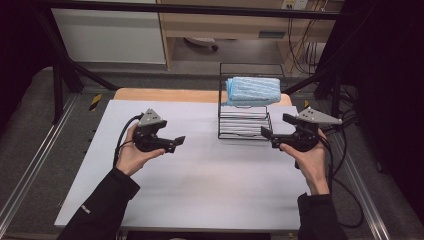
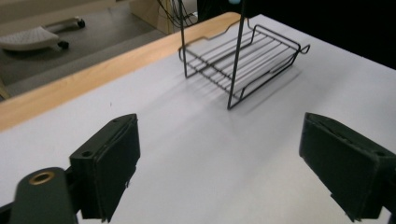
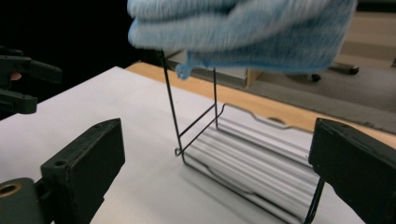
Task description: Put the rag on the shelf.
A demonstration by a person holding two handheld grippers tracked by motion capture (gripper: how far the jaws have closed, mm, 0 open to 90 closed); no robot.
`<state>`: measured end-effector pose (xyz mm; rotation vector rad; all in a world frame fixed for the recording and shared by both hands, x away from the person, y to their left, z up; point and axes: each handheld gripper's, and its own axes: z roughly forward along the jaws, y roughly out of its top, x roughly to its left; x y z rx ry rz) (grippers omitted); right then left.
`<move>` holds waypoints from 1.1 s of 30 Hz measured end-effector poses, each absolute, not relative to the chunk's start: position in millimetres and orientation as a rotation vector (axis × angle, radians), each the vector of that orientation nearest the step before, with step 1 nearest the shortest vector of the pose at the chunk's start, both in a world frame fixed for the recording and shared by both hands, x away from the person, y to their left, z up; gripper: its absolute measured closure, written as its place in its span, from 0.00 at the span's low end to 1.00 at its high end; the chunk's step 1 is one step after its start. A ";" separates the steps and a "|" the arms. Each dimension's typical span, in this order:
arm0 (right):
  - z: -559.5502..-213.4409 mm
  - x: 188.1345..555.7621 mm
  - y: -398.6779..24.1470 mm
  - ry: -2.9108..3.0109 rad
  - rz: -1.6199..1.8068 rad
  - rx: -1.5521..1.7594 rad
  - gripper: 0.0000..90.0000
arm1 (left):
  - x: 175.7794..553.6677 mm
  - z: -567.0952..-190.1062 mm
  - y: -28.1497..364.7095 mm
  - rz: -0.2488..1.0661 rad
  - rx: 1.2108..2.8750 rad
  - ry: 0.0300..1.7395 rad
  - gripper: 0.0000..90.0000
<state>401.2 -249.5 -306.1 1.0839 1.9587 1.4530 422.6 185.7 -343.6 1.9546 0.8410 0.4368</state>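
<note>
A black wire rack (image 1: 245, 126) with two shelves stands at the back right of the white tabletop (image 1: 200, 185). Folded light-blue towels (image 1: 252, 91) lie stacked on its top shelf; the lower shelf is bare. My left gripper (image 1: 176, 142) hovers over the table left of the rack, open and empty, pointing right toward it. My right gripper (image 1: 276, 127) is just right of the rack's front, open and empty, pointing left. In the left gripper view the wide jaws (image 2: 219, 126) frame the rack (image 2: 243, 51). The right gripper view (image 3: 217, 128) looks at the rack (image 3: 247, 149) under the towels (image 3: 238, 32).
A wooden strip (image 1: 165, 95) runs along the table's far edge. Black frame struts (image 1: 60, 85) and metal rails flank the table. Cables (image 1: 345, 165) trail from the right gripper. The left gripper (image 3: 23, 84) appears far off in the right gripper view.
</note>
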 end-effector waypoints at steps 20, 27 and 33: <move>-411.2 369.3 -272.1 2.092 1.414 1.242 0.01 | 380.5 -415.1 271.4 0.436 1.986 0.960 0.11; -432.4 360.4 -282.2 2.165 1.398 1.234 0.01 | 372.2 -432.3 284.4 0.409 1.995 0.982 0.11; -438.6 353.8 -283.8 2.194 1.378 1.221 0.01 | 366.2 -441.4 289.5 0.402 1.987 1.002 0.11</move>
